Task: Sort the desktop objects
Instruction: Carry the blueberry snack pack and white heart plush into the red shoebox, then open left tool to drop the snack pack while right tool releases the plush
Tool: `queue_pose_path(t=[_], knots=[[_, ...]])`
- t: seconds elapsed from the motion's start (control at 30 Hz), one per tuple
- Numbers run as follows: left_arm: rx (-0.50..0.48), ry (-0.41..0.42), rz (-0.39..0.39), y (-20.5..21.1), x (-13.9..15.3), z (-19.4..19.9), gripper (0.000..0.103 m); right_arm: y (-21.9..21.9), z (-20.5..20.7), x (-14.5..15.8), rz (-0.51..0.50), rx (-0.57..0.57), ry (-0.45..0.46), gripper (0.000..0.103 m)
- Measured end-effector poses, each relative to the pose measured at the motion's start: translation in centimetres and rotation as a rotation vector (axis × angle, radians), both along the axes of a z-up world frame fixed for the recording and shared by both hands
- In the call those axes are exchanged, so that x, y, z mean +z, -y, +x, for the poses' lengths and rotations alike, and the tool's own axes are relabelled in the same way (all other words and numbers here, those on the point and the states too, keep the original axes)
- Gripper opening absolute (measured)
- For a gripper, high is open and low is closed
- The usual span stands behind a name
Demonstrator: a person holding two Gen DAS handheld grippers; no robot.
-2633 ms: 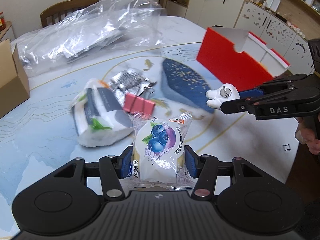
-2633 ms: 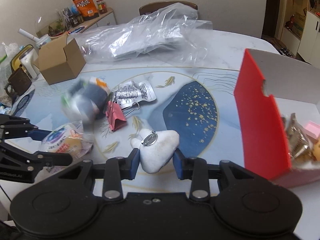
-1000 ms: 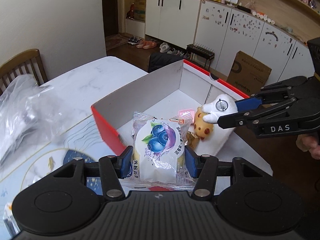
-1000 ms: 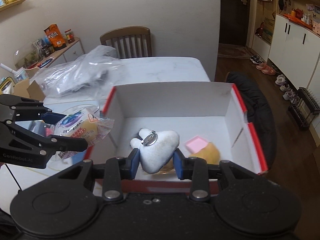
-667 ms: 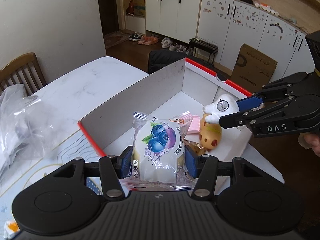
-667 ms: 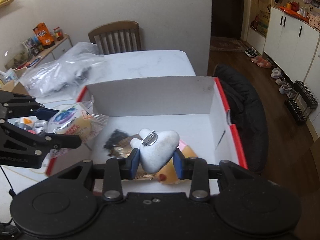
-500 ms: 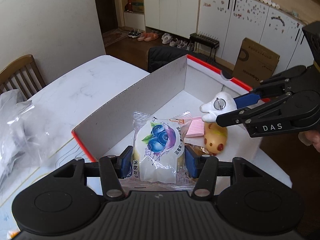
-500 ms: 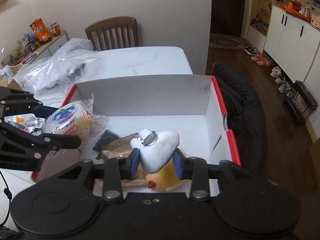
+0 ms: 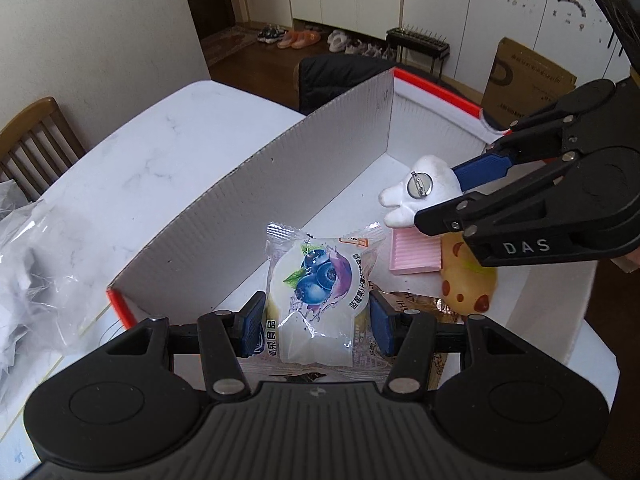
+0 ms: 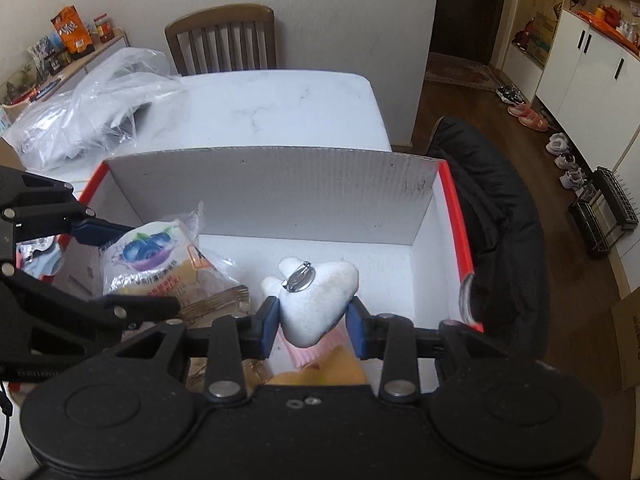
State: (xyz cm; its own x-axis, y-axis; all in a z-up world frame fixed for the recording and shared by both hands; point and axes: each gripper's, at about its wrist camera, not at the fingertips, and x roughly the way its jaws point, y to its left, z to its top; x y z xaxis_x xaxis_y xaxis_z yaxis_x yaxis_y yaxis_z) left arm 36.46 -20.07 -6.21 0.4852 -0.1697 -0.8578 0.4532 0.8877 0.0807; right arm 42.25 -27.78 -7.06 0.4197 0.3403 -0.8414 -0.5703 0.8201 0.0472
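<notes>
Red-edged cardboard box [image 10: 280,196], white inside, on table. Blueberry snack packet [image 9: 320,284], clear wrapper, clamped in left gripper [image 9: 316,326] above box. White plush badge [image 10: 316,292], metal pin clasp, pinched in right gripper [image 10: 312,328] over box interior.

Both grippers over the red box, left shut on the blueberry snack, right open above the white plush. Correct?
Not quite. The right gripper isn't open: it is shut on the white plush, pads against both its sides, as the right wrist view shows. The rest holds: both are over the red box, and the left gripper is shut on the blueberry snack.
</notes>
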Motion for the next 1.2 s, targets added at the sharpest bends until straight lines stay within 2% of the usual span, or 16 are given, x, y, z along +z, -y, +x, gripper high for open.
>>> queue_pose_path(t=[0.3,0.6,0.93,1.2], knots=[[0.03,-0.069,0.019,0.0,-1.6,1.9,0.053,-1.3,2.2,-1.5,-0.055,0.011,-0.071,0.035],[0.029,-0.09,0.036,0.2,-2.1,2.7,0.053,-1.6,2.9,-3.1,-0.09,0.017,-0.133,0.035],[0.032,-0.098,0.043,0.2,-2.6,3.2,0.054,-1.7,3.1,-3.8,-0.1,0.019,-0.151,0.035],[0.034,-0.097,0.036,0.2,-2.6,3.5,0.054,-1.6,3.0,-3.6,-0.098,0.027,-0.141,0.041]])
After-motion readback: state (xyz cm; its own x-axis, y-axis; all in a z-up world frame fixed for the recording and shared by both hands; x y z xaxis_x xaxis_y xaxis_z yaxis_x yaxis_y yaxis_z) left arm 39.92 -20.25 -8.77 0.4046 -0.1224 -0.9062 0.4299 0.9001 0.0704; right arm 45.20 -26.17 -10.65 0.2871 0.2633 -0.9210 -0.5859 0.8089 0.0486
